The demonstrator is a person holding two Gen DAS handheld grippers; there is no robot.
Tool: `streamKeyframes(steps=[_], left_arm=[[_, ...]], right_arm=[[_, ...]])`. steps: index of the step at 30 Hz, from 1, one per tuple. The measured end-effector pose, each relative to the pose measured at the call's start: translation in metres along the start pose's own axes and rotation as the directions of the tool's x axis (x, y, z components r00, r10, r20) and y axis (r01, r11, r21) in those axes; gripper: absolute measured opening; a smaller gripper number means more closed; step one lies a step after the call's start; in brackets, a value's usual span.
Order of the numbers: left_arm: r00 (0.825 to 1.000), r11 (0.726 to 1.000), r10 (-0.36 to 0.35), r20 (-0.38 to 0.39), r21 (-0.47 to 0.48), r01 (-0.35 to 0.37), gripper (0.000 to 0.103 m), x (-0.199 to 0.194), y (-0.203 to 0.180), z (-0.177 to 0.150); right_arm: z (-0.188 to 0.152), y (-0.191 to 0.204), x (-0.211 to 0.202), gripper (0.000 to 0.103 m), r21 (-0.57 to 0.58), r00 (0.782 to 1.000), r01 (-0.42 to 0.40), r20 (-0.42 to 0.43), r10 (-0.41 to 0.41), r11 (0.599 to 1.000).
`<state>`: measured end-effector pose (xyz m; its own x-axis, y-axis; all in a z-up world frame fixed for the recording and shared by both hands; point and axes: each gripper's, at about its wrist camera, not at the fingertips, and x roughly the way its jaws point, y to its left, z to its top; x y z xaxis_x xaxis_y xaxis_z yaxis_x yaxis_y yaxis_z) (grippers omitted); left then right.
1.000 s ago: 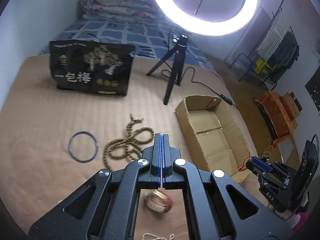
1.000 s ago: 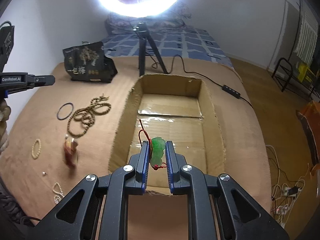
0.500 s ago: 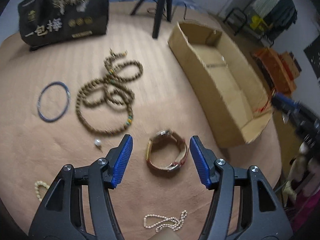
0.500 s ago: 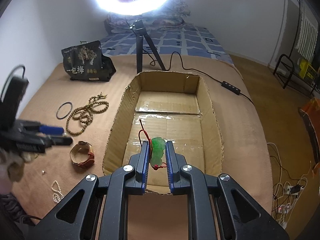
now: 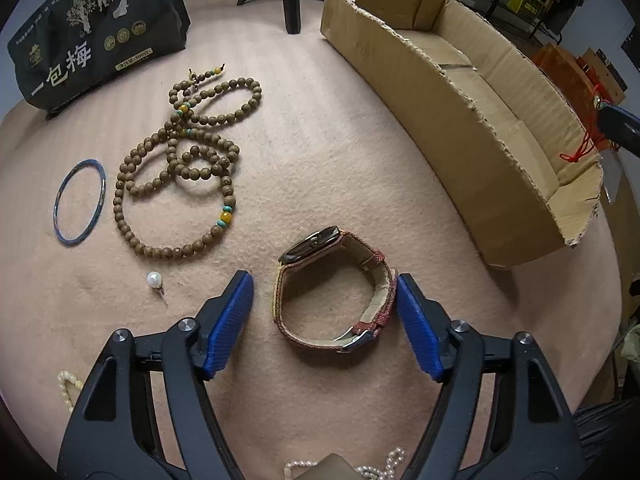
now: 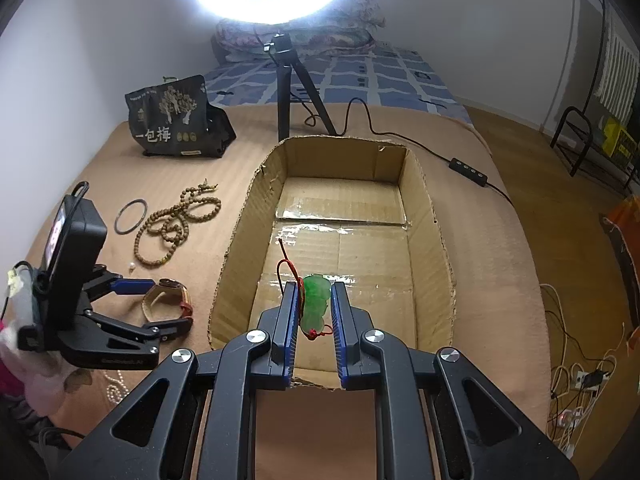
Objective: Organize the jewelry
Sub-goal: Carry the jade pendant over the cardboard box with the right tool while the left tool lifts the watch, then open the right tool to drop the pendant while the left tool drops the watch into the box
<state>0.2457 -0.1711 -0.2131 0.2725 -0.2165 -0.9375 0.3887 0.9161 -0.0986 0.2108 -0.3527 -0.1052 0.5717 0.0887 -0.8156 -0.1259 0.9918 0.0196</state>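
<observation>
My left gripper is open, low over the tan blanket, with its blue pads on either side of a brown-strapped wristwatch; the right pad touches or nearly touches the strap. The watch also shows in the right wrist view between the left gripper's fingers. My right gripper is shut on a green jade pendant with a red cord, held above the near end of the open cardboard box. The box lies right of the watch.
On the blanket lie a wooden bead necklace, a blue bangle, a single pearl pin and pearl strands. A black printed bag and a ring-light tripod stand behind. A cable runs right of the box.
My left gripper opened, tipped down and dropped over the watch until its pads straddle it. The right gripper stayed over the box, still holding the pendant.
</observation>
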Motion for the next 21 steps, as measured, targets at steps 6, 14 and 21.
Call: streamKeyframes(steps=[6,14,21], left_arm=[[1.0,1.0,0.008,0.025,0.004,-0.008,0.059,-0.005,-0.003,0.004],[0.991,0.997,-0.031,0.131,-0.068,0.04,0.058,-0.045,0.007,0.029],[0.968,0.997,-0.055,0.244,-0.042,0.067,0.058,-0.075,-0.012,0.073]], right_arm=[[-0.001,-0.005,0.004,0.014,0.014,1.0,0.003,-0.011,-0.003,1.0],[-0.001,-0.011,0.006,0.014,0.021,1.0,0.019,-0.013,-0.018,1.0],[-0.002,-0.022,0.013,0.014,0.048,0.999,0.037,-0.026,-0.036,0.998]])
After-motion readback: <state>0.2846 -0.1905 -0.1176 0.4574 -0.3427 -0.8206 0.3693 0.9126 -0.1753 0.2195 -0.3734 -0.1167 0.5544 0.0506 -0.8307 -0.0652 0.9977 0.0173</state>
